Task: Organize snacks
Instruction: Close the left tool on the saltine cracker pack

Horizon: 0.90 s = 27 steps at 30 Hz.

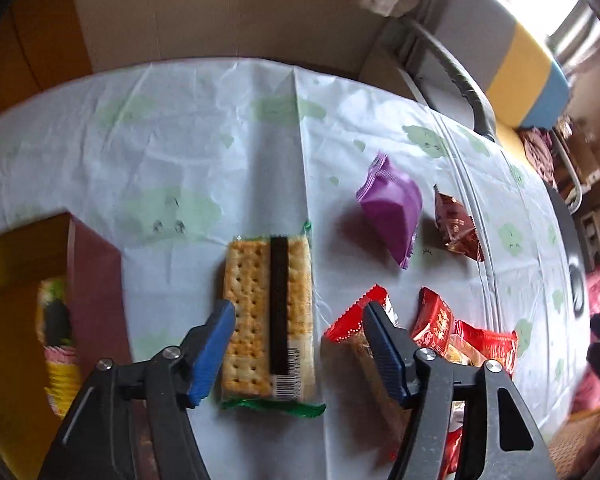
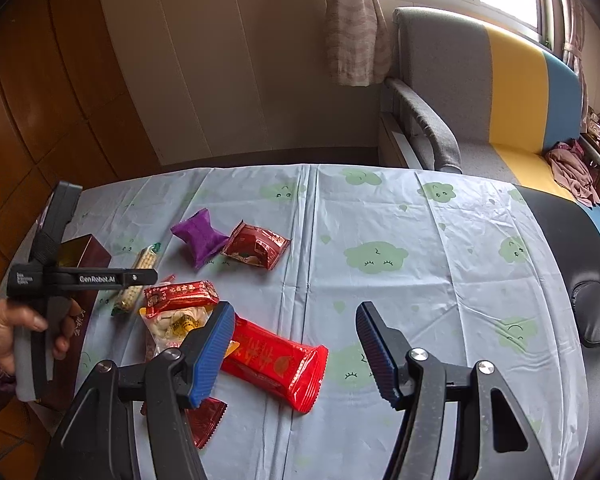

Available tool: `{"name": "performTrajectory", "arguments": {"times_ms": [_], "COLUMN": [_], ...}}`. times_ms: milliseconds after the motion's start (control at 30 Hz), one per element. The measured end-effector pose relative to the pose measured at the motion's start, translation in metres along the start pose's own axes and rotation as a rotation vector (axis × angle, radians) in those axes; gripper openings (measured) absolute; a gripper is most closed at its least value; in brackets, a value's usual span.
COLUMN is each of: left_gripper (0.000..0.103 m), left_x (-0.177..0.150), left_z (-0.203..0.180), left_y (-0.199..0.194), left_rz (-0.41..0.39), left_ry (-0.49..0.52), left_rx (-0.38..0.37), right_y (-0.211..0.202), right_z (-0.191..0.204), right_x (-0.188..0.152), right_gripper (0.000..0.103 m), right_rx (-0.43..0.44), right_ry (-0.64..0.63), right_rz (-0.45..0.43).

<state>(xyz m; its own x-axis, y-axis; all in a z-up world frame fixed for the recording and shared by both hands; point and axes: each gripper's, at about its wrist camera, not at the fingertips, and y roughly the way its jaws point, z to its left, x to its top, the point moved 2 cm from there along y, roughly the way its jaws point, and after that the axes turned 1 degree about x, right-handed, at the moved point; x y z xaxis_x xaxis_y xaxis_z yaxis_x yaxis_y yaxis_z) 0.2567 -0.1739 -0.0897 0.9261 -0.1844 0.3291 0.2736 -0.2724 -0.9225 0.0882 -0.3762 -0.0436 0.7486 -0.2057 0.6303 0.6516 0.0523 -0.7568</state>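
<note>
A cracker pack [image 1: 270, 316] with green ends lies on the table, between the open fingers of my left gripper [image 1: 300, 316], which hovers just above it. It also shows in the right wrist view [image 2: 138, 280], partly behind the left gripper's body [image 2: 80, 278]. A purple packet [image 1: 392, 212] [image 2: 200, 238] and a dark red packet [image 1: 458, 224] [image 2: 256, 246] lie farther back. Red packets [image 1: 436, 324] [image 2: 180, 294] sit in a pile. My right gripper [image 2: 296, 340] is open and empty above a large red packet [image 2: 276, 364].
A maroon and gold box [image 1: 48, 280] [image 2: 82, 254] stands open at the table's left edge with snacks inside. The cloud-print tablecloth [image 2: 380, 260] covers the table. A striped sofa [image 2: 500, 100] stands behind on the right, and a black cushion [image 2: 572, 248] lies at the right end.
</note>
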Motion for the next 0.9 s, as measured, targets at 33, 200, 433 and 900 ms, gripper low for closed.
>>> {"name": "performTrajectory", "arguments": {"times_ms": [33, 200, 433, 900], "left_gripper": [0.07, 0.069, 0.064, 0.046], "left_x": [-0.002, -0.009, -0.002, 0.002], "left_z": [-0.003, -0.023, -0.017, -0.004], "left_y": [0.0, -0.013, -0.02, 0.015], "left_rz": [-0.015, -0.048, -0.073, 0.038], "left_ry": [0.013, 0.059, 0.088, 0.119], "left_rx": [0.0, -0.128, -0.058, 0.068], "right_y": [0.0, -0.001, -0.001, -0.005], "right_z": [-0.001, -0.003, -0.004, -0.006], "right_x": [0.0, 0.0, 0.0, 0.001], "right_gripper": [0.064, 0.064, 0.064, 0.064], "right_rx": [0.001, -0.01, -0.022, -0.022], "right_ry": [0.002, 0.007, 0.01, 0.012], "right_rz": [-0.001, 0.001, 0.005, -0.011]}}
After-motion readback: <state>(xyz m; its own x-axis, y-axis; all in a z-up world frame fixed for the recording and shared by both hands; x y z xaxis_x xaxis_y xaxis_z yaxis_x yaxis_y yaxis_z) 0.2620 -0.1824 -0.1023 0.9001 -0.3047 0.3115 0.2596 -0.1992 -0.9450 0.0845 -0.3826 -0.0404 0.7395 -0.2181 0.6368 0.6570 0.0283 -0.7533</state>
